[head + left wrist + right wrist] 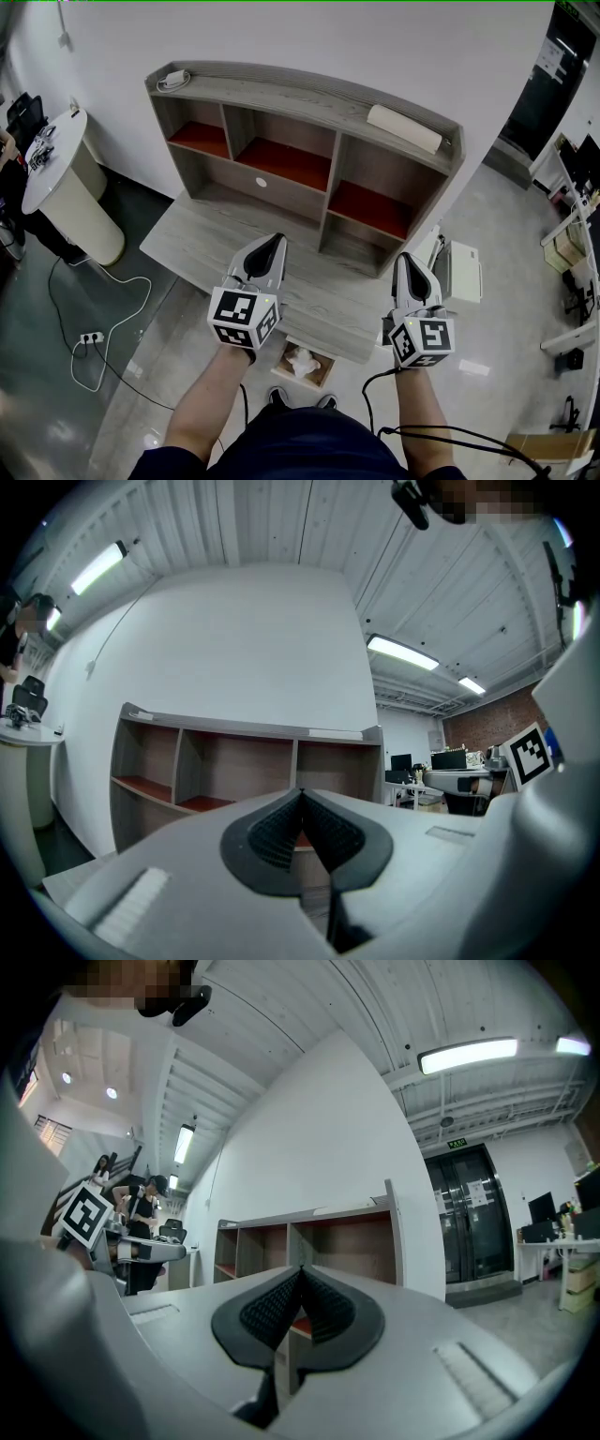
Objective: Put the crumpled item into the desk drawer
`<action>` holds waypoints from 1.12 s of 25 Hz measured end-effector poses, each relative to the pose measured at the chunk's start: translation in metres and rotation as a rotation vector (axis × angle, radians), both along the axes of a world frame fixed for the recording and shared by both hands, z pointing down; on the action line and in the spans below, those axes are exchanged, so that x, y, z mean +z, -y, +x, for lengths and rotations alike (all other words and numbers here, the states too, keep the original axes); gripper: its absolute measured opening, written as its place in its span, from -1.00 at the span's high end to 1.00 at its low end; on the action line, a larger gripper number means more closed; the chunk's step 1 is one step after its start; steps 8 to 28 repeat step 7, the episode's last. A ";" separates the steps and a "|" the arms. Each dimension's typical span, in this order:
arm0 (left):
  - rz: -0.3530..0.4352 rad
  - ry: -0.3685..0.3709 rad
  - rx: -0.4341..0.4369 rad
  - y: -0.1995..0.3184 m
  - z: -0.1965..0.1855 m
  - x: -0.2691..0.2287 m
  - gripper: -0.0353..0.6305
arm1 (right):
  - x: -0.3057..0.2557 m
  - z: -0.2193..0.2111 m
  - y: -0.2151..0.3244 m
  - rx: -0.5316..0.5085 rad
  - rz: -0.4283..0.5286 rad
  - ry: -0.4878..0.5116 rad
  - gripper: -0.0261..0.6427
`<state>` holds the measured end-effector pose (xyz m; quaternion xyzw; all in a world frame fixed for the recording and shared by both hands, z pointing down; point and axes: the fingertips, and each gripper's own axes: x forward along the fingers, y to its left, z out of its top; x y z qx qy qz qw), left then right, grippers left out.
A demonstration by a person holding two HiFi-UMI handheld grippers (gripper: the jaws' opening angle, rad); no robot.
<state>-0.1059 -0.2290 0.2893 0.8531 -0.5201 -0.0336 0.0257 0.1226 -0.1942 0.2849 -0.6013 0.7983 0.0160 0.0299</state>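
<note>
Claws clenched and empty: left claw (pixel 270 246) and right claw (pixel 406 262) over the counter's (pixel 202 239) front edge; crumpled item (pixel 302 360) lies in the open drawer (pixel 324 373).

Head view, clock directions taken from the middle of the tabletop (pixel 211 246).

- Shelf unit (pixel 281 122) stands on the tabletop's far half, 12 o'clock, its back to the wall.
- On the unit's top board: a rolled item (pixel 403 128) lies at 1 o'clock and a small corded item (pixel 173 81) at 11 o'clock, well apart.
- Drawer (pixel 322 373) stands pulled out under the near edge at 6 o'clock, and the crumpled item (pixel 301 360) lies in it.
- I have the left hand-held gripper (pixel 274 240) over the near tabletop at 6 o'clock, and the right hand-held gripper (pixel 405 259) at 4 o'clock, over the right corner.
- Round side table (pixel 58 155) stands off the tabletop at 9 o'clock; a power strip (pixel 91 337) lies on the floor at 8 o'clock.
- Boxy unit (pixel 461 270) sits just beside the right end, 3 o'clock.
</note>
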 end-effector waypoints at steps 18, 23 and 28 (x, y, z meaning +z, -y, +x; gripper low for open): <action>-0.001 -0.002 0.005 0.000 -0.010 0.002 0.88 | -0.001 -0.010 -0.001 0.003 0.007 -0.005 0.90; -0.001 -0.002 0.005 0.000 -0.010 0.002 0.88 | -0.001 -0.010 -0.001 0.003 0.007 -0.005 0.90; -0.001 -0.002 0.005 0.000 -0.010 0.002 0.88 | -0.001 -0.010 -0.001 0.003 0.007 -0.005 0.90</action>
